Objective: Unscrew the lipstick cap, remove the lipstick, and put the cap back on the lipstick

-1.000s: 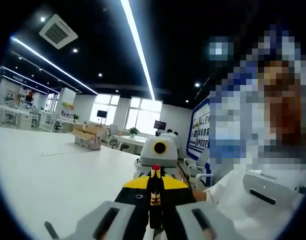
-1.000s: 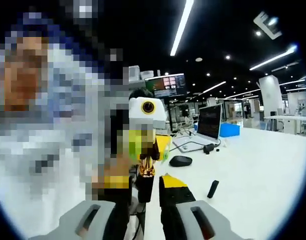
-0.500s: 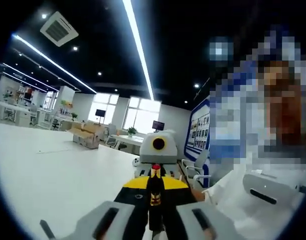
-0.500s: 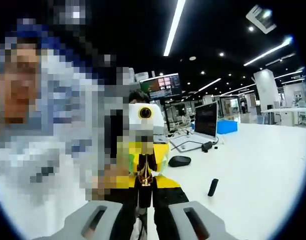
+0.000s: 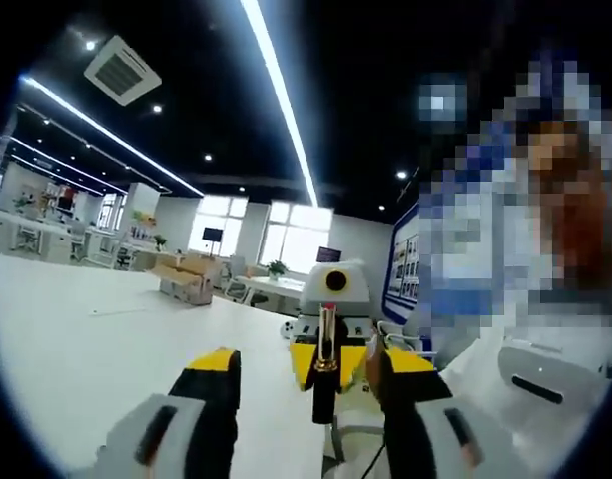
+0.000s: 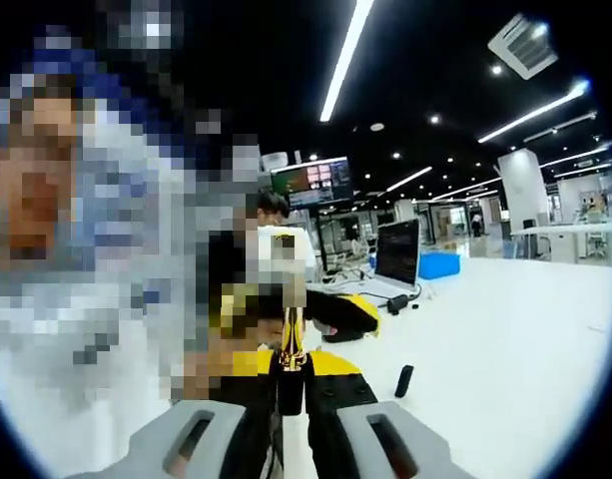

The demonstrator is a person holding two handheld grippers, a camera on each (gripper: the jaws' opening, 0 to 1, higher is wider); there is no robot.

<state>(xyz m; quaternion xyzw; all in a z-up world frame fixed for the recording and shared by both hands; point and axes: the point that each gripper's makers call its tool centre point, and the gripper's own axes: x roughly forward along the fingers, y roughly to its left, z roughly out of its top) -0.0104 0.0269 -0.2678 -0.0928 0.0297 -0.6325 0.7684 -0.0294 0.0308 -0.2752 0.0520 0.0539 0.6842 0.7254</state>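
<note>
We held lipstick upright in right gripper, fingers clamped on base. Left gripper stood wide, empty. Cap lay on counter; judged next: pick cap, align squarely.

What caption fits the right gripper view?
Right tongs shut on the lipstick above a white table, its cap lying nearby.

Open office under a dark ceiling with strip lights, white tables, bright windows.
</note>
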